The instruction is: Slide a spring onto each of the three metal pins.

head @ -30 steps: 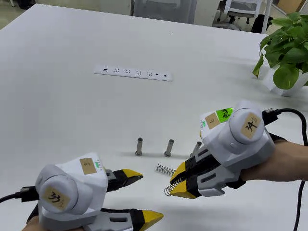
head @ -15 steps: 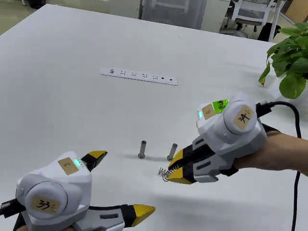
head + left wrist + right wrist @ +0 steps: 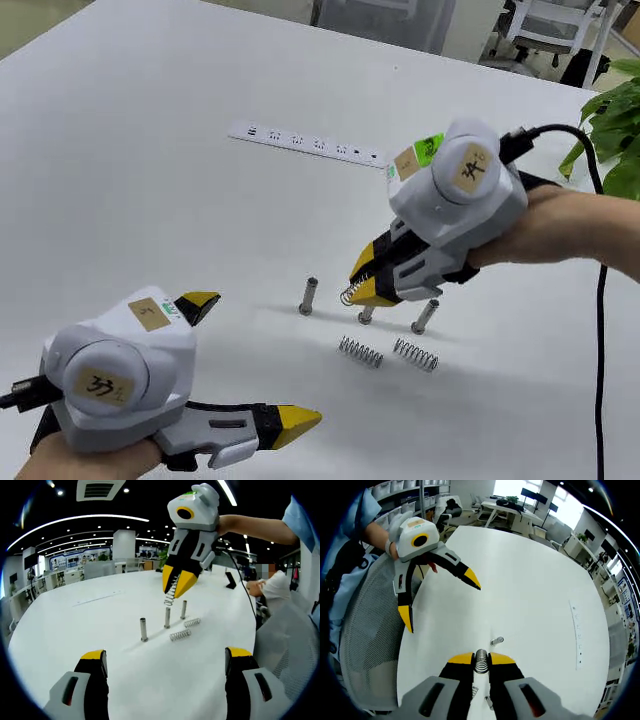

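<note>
Short upright steel pins (image 3: 309, 296): three, all bare; thin wire coil springs (image 3: 360, 351): two loose; right gripper (image 3: 365, 282) pinches third spring (image 3: 171, 592); left gripper (image 3: 257, 357) wide

The white, yellow-tipped right gripper (image 3: 363, 280) now rides higher, centre right of the head view, its thin coiled metal spring (image 3: 350, 293) lifted off the white table (image 3: 150, 150) and dangling above the middle short steel pin (image 3: 366, 314). The left gripper (image 3: 250, 360) has spread its jaws wider.

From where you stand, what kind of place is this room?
Most likely an open-plan office or lab: a large white table with a power strip, office chairs behind it, and a potted plant at its edge.
</note>
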The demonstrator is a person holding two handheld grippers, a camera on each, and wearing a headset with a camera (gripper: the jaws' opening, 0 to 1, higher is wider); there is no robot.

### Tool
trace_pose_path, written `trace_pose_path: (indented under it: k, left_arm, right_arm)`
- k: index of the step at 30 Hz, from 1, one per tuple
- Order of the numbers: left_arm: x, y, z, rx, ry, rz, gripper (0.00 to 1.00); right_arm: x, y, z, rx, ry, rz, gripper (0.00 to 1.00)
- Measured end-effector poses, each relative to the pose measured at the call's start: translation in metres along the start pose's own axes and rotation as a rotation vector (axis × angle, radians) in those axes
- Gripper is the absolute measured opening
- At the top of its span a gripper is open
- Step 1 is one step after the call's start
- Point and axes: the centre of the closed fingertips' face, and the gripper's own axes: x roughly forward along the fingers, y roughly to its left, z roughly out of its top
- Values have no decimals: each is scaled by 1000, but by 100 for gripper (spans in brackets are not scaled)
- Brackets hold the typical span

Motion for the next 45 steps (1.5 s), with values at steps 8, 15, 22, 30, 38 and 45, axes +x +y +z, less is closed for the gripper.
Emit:
trace_pose_path:
  k: [8,15,22,30,38,45]
  left_arm:
    - [1,-3,-4,14,17,-11,100]
    - [1,-4,-2,-2,8,-16,100]
    - [1,-4,-4,-13,10,-17,100]
    - [3,-5,-7,-28,11,-33,100]
    - [3,-7,-9,-32,15,-40,100]
    - [4,-6,-11,-37,17,-43,99]
  right_arm:
    - [14,-16,6,-79,76,48,12]
    - [27,-24,9,-122,116,86,12]
    - [39,-26,11,-162,153,122,12]
    - [44,-27,11,-178,177,151,12]
    - [48,-26,6,-189,199,164,12]
    - [49,-27,6,-187,197,169,12]
